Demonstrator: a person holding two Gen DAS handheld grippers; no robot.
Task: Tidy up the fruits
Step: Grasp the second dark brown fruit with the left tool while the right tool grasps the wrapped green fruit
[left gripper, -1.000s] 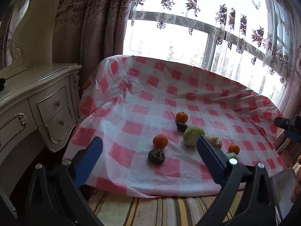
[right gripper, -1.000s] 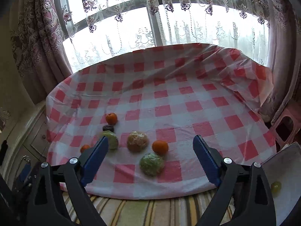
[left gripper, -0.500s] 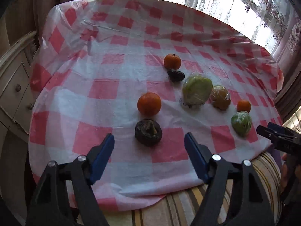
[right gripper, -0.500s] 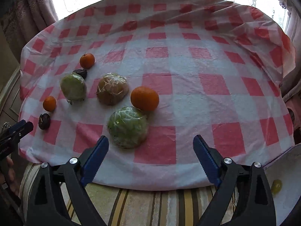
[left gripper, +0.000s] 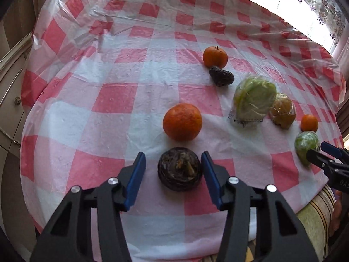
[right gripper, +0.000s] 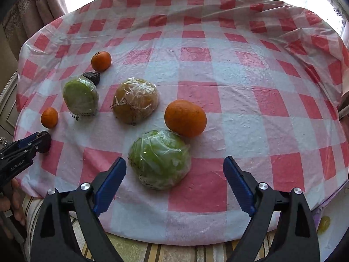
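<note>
Several fruits lie on a red-and-white checked cloth (left gripper: 113,100). My left gripper (left gripper: 173,160) is open, its blue fingers on either side of a dark wrinkled fruit (left gripper: 179,171), apart from it on the left and close on the right. An orange (left gripper: 182,122) sits just beyond. My right gripper (right gripper: 174,167) is open, just short of a wrapped green fruit (right gripper: 160,159). An orange (right gripper: 185,118) lies behind it. A wrapped brown fruit (right gripper: 135,100), a wrapped green slice (right gripper: 80,97), two small oranges (right gripper: 101,61) (right gripper: 49,117) and a second dark fruit (right gripper: 92,77) lie to the left.
A cream dresser (left gripper: 11,100) stands left of the table. A striped seat edge (right gripper: 152,251) lies below the cloth's front edge. A white tray holding a small yellow-green fruit (right gripper: 324,223) sits at the lower right. Curtains and a bright window are behind.
Both grippers have moved forward and down toward the table. The left one has narrowed and now straddles the dark fruit. The right one has come close to the wrapped green fruit.
</note>
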